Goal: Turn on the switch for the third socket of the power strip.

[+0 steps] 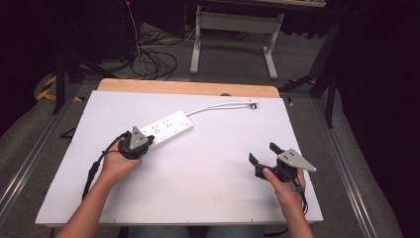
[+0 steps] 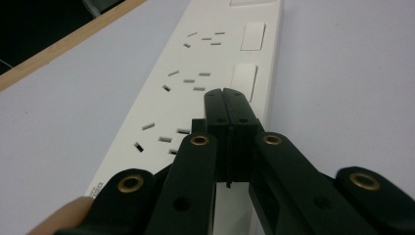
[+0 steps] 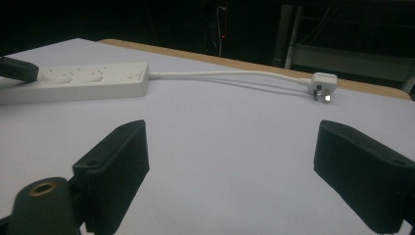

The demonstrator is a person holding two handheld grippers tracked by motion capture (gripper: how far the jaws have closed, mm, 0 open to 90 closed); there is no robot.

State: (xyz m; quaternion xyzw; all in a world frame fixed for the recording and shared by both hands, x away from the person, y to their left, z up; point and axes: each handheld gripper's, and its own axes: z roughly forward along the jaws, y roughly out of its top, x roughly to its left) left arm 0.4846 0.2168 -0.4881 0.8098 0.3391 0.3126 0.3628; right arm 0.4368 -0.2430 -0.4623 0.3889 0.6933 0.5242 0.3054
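Note:
A white power strip [image 1: 168, 128] with several sockets lies flat at the table's middle left. Its white cable [image 1: 218, 105] runs right to a plug [image 1: 253, 104] near the far edge. My left gripper [image 1: 149, 140] hangs over the strip's near end. In the left gripper view its jaws are shut with nothing between them, and my left gripper [image 2: 226, 97] points at the strip [image 2: 195, 73] beside a white rocker switch [image 2: 243, 82]. Whether the tips touch it I cannot tell. My right gripper [image 1: 264, 153] stands open and empty low over the table at the right. The right gripper [image 3: 230, 161] faces the strip [image 3: 88, 81] and the plug [image 3: 323, 85].
The white table top [image 1: 198, 188] has a wooden strip [image 1: 188, 88] along its far edge. Beyond it stand a grey table frame [image 1: 233, 34] and loose black cables [image 1: 153, 62] on the floor. Metal rails [image 1: 29, 158] flank the table.

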